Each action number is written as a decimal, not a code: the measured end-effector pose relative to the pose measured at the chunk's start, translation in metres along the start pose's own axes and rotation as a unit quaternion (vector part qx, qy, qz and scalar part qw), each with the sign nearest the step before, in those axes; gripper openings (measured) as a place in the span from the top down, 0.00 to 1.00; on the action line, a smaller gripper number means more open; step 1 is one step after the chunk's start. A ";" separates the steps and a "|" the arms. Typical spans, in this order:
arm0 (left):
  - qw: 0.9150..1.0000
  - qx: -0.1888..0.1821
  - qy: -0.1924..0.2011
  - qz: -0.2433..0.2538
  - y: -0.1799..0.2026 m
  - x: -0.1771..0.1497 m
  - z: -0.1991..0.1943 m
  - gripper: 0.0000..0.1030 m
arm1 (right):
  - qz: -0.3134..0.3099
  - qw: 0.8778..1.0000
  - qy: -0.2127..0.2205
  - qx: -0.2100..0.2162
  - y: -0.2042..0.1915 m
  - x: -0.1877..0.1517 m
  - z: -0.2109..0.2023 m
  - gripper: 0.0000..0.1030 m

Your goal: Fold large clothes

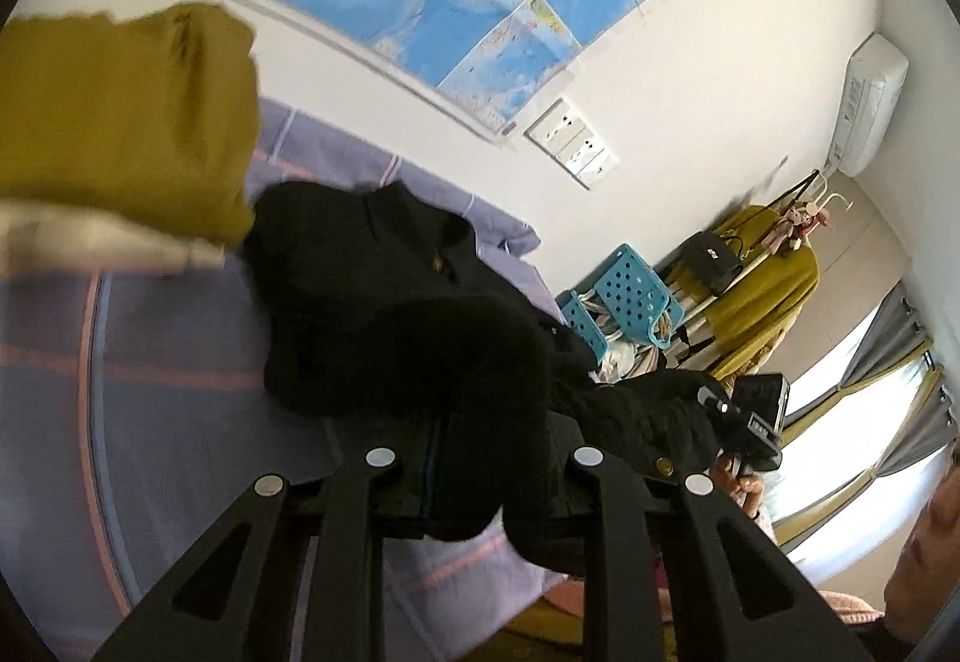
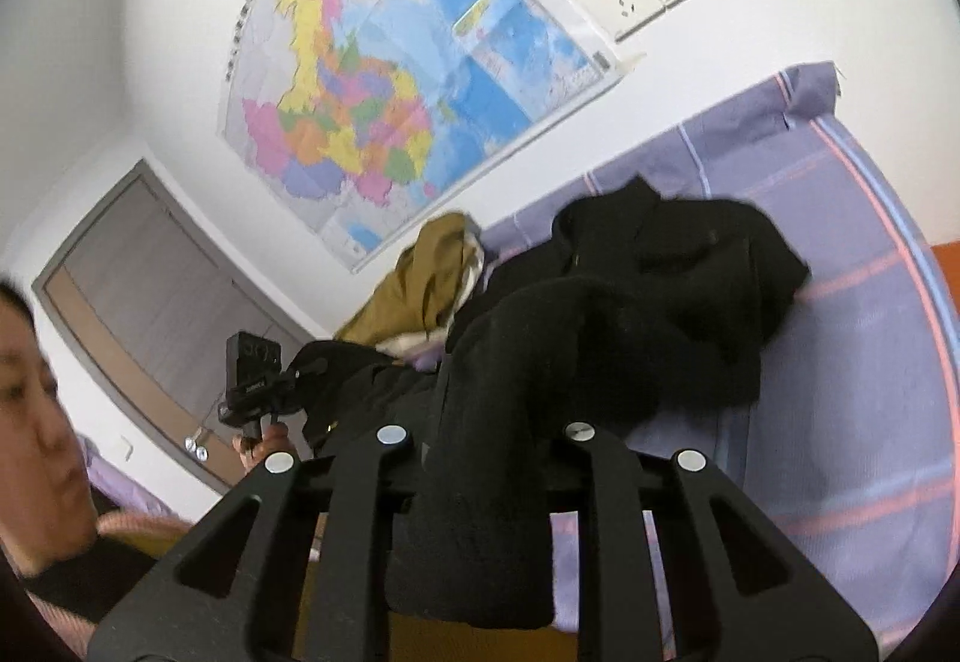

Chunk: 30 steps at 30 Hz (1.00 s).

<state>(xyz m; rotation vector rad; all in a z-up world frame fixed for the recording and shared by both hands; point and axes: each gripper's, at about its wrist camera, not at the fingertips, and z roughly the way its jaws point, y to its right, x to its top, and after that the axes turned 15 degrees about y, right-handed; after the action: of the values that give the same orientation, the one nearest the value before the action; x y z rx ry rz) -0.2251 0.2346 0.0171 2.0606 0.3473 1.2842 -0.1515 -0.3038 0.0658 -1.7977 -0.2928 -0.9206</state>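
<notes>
So both grippers have a pinch of the black coat: the left gripper and the right gripper are each clamped nearly shut on one end of its near edge. The rest trails away toward the upper middle of each frame, lying on the purple bedsheet. The held edge runs side to side between the hands, neither nearer, so the fold probably goes forward over the heap.
</notes>
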 end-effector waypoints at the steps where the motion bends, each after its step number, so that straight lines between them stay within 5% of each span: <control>1: 1.000 0.003 -0.001 0.003 0.001 0.010 0.007 0.80 | 0.002 1.000 0.001 -0.001 0.003 0.007 0.006 0.82; 11: 0.995 0.083 -0.050 -0.008 -0.038 0.100 0.118 0.79 | 0.100 0.992 -0.012 -0.070 0.085 0.077 0.107 0.78; 17: 0.986 0.131 -0.100 -0.036 -0.079 0.119 0.193 0.78 | 0.195 0.969 -0.037 -0.146 0.163 0.079 0.159 0.75; 22: 0.981 0.142 -0.118 -0.061 -0.106 0.132 0.222 0.74 | 0.240 0.958 -0.037 -0.154 0.192 0.076 0.176 0.71; 27: 0.975 0.140 -0.132 -0.107 -0.128 0.136 0.232 0.66 | 0.243 0.960 -0.014 -0.137 0.186 0.084 0.175 0.44; 30: 0.978 0.121 -0.127 -0.117 -0.127 0.135 0.229 0.50 | 0.231 0.966 0.031 -0.113 0.172 0.094 0.159 0.22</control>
<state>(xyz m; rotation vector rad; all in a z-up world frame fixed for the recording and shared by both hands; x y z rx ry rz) 0.0537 0.3094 -0.0403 2.2745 0.6333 0.8611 0.0838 -0.2567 -0.0118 -1.9245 0.2767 -0.6907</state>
